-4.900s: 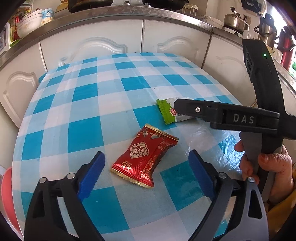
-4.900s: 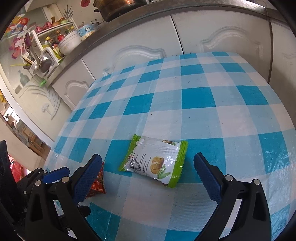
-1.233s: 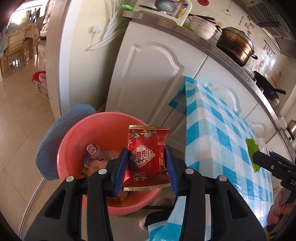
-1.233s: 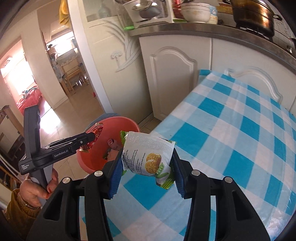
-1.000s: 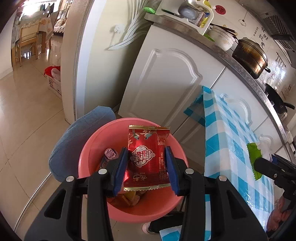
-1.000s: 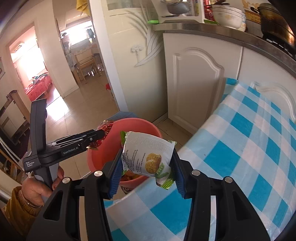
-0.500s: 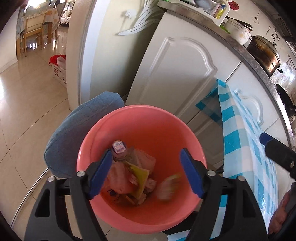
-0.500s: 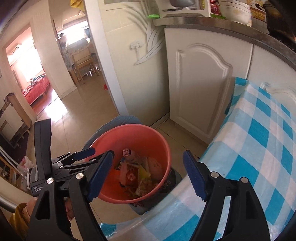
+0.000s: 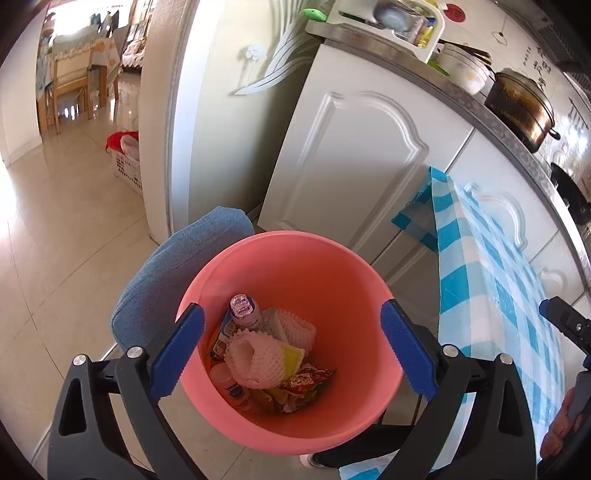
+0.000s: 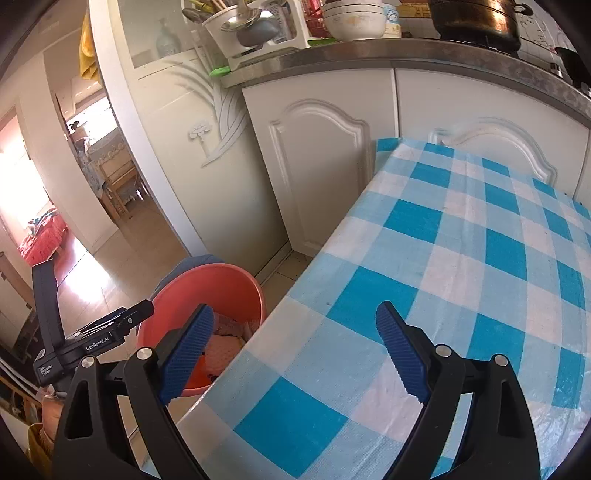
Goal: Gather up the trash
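— How many grippers do you count?

— Two. The left gripper [image 9: 291, 347] hangs over the one pink bin [image 9: 295, 254], jaws spread wide and just been opening, nothing between them. The right gripper [image 10: 295, 339] is out over the corner of the checked table [image 10: 461, 258], jaws also spread and just been opening, empty too.

— And the trash?

— All in the bin. I count one red wrapper [image 9: 308, 378] lying at about four o'clock on the bin floor, two white foam nets [image 9: 255, 360] in the middle, one small bottle [image 9: 243, 310] standing up at eleven o'clock, another bottle [image 9: 232, 387] on its side at seven o'clock. There are more scraps under those, a yellow bit among them, but I cannot sort them out. The green-and-white packet I cannot pick out in the heap.

— Anything else near the bin?

— One blue cloth [image 9: 177, 273] draped behind it at ten o'clock, touching the rim. The bin stands on the floor just beside the table's edge, in front of two white cabinet doors [image 10: 321, 166]. On the counter at one o'clock, one dark pot [image 9: 521, 107] and a stack of bowls [image 10: 354, 18].

— The table?

— Only the blue-and-white cloth shows on it.
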`<control>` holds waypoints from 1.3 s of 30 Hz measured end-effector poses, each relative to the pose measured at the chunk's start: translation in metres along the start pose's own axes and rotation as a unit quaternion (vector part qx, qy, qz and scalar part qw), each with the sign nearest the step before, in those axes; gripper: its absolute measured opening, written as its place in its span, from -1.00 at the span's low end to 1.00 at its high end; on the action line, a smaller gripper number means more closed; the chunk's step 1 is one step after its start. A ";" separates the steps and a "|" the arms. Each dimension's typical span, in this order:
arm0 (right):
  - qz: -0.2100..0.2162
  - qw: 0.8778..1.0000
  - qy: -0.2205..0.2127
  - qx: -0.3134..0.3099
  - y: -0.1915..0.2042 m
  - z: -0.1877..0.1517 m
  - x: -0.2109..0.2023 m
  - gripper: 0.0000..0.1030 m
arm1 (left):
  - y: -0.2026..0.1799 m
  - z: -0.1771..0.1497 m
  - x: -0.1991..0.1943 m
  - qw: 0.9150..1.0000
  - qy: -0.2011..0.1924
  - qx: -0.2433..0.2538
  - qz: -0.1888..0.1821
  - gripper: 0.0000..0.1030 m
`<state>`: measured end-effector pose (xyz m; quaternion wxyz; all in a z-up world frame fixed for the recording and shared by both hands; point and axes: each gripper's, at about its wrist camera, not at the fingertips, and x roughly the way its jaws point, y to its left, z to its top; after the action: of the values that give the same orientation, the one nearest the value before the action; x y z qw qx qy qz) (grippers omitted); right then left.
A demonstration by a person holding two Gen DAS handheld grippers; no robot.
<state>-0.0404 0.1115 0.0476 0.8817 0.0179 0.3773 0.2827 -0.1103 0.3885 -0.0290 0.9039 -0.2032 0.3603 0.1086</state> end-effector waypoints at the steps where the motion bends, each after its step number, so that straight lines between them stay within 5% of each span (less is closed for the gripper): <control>1: 0.000 1.000 -0.001 0.006 -0.004 -0.002 -0.002 0.73 | -0.002 0.000 -0.001 1.000 -0.002 0.004 -0.001 0.87; 15: -0.005 0.996 -0.049 0.079 -0.068 -0.029 -0.041 0.80 | -0.058 -0.011 -0.014 0.998 -0.003 0.034 -0.048 0.89; 39: -0.102 0.980 -0.111 0.127 -0.168 -0.059 -0.109 0.80 | -0.216 -0.043 -0.023 0.980 0.033 0.152 -0.124 0.90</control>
<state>-0.0593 -0.0958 0.0361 0.9328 0.1221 0.3100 0.1377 -0.0784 0.1751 0.0215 0.9184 -0.1102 0.3742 -0.0665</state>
